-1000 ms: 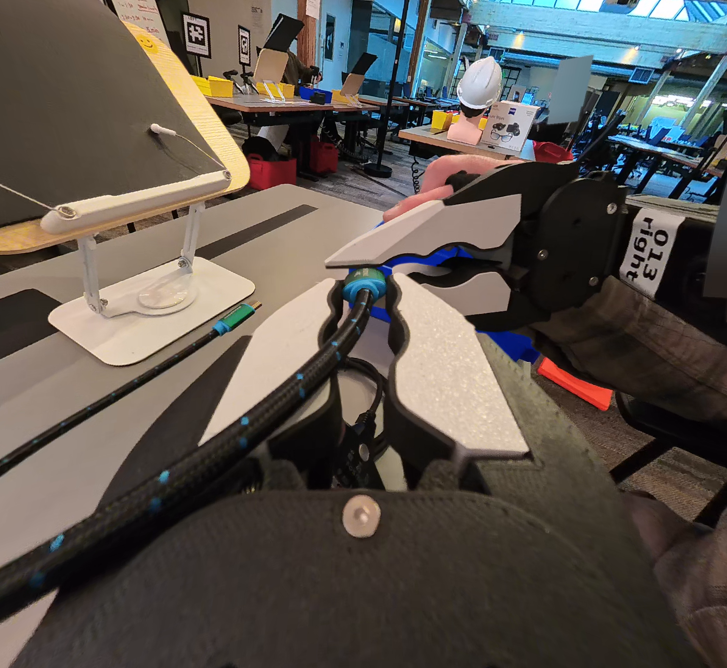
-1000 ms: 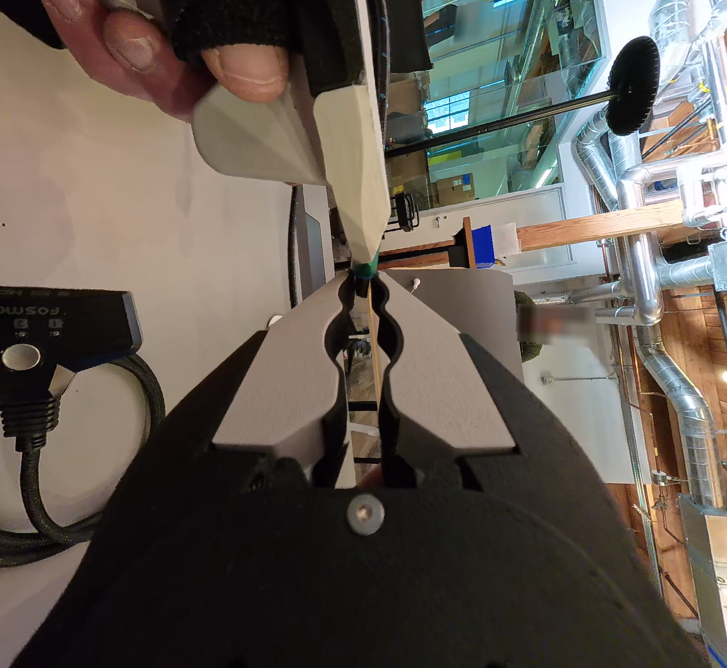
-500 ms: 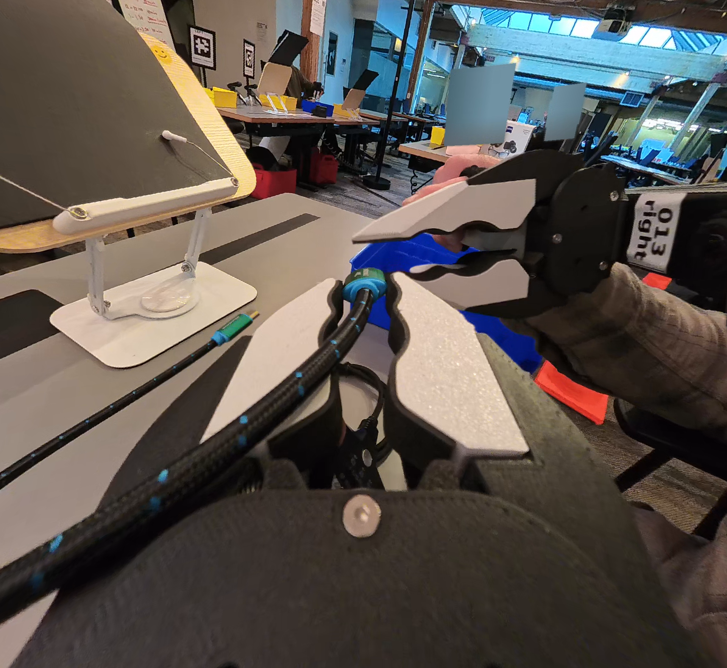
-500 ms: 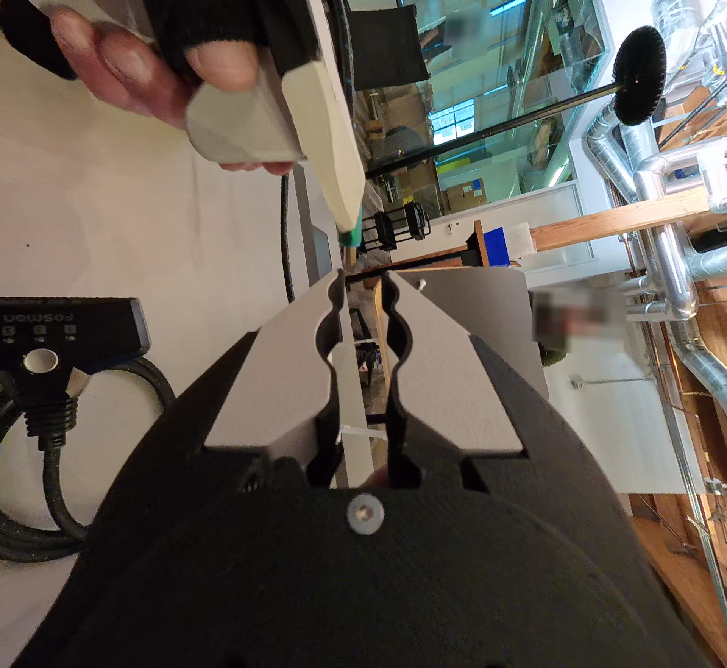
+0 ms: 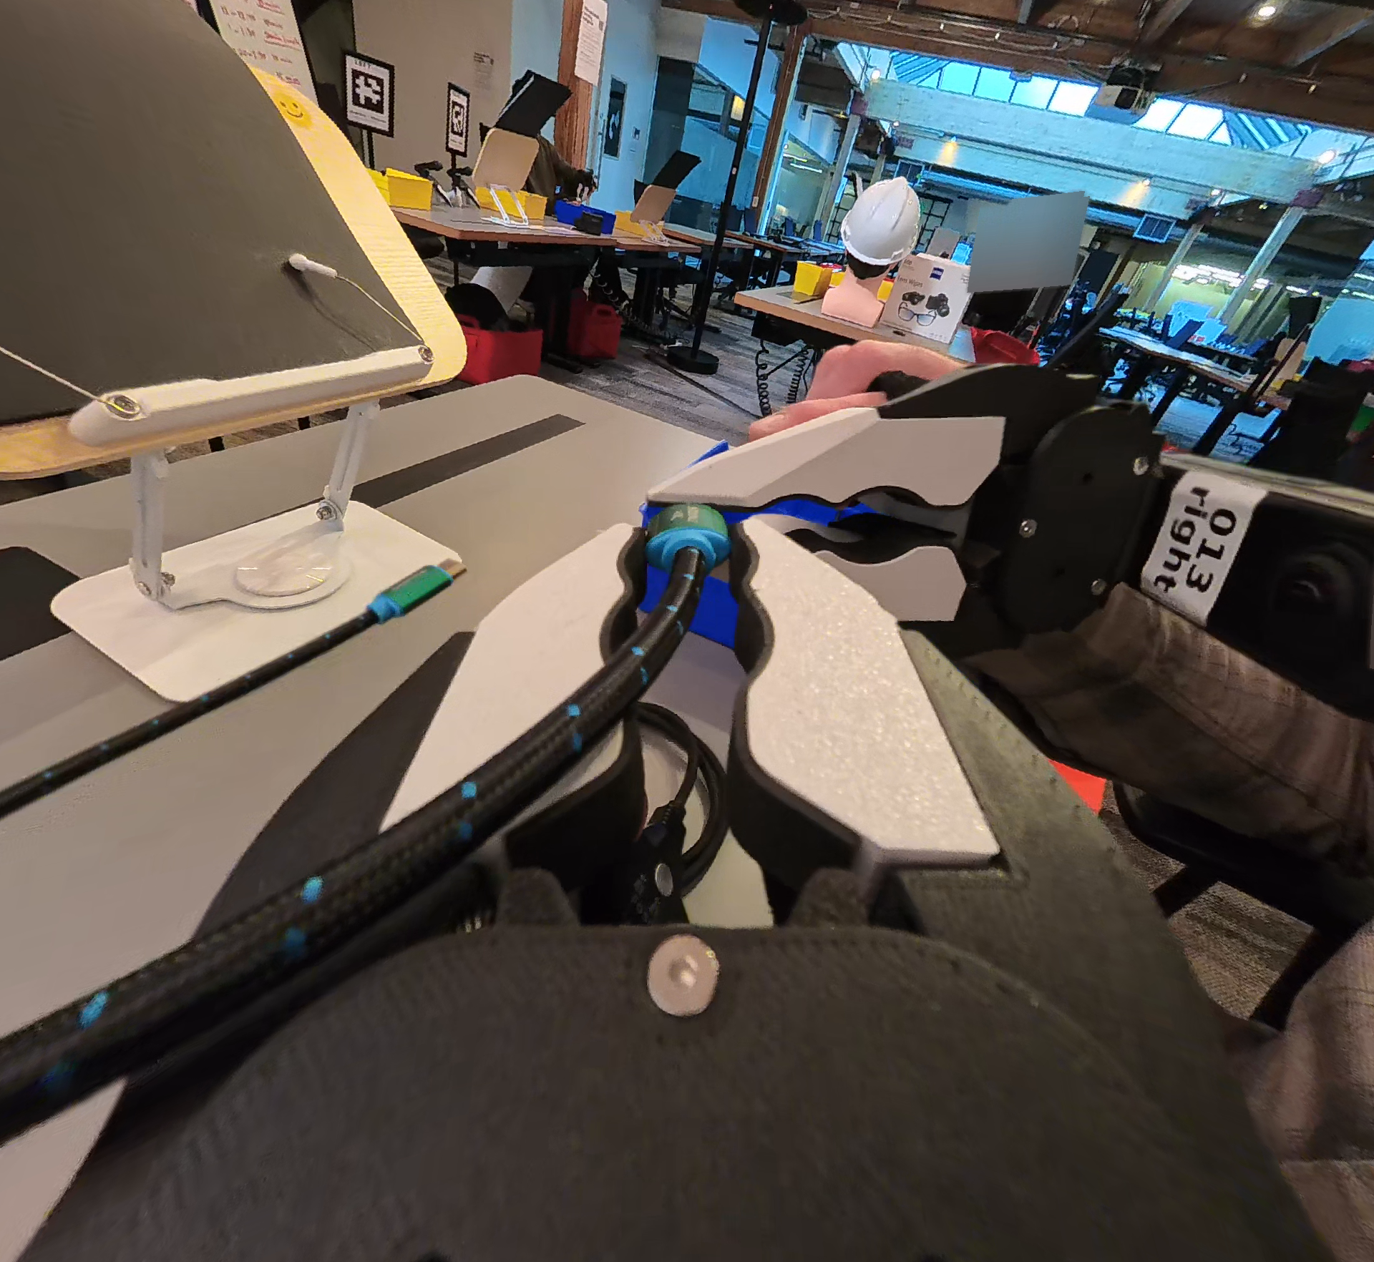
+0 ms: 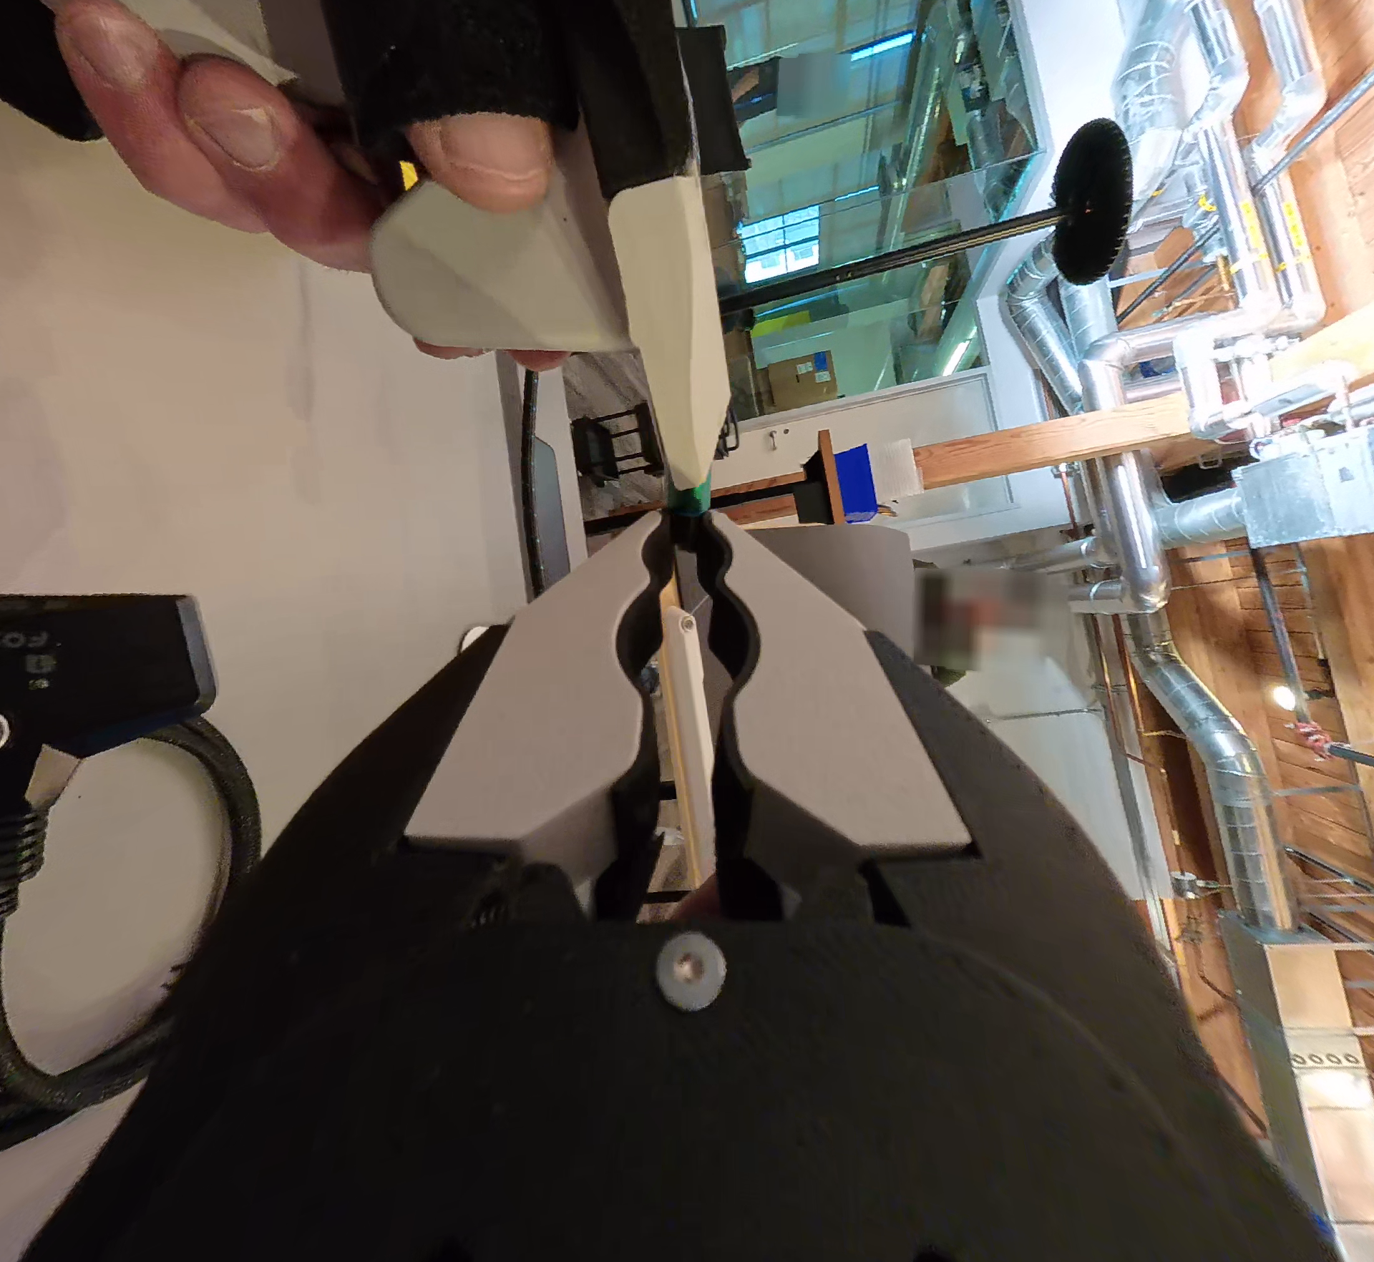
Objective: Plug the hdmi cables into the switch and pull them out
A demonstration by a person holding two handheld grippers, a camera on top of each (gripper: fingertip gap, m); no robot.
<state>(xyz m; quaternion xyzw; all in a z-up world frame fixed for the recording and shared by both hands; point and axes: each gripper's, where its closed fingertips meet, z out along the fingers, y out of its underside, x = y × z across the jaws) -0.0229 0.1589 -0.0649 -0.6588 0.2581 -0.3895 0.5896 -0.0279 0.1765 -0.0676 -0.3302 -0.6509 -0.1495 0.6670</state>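
The left tongs (image 5: 684,542) pinch the braided HDMI cable (image 5: 461,832) just behind its teal-and-green connector collar (image 5: 685,529), held above the desk (image 5: 520,468). The right tongs (image 6: 688,529) come in crosswise with their tips at that same green connector; they look nearly pressed together on it, though a firm grip cannot be confirmed. The cable is probably thick, springy and light, so it will tug sideways; the rigid collar is the sensible place to hold, not the sheath or metal tip. The black switch (image 6: 97,654) lies on the desk, well apart. A second cable end (image 5: 413,591) rests beside the white stand (image 5: 245,594).
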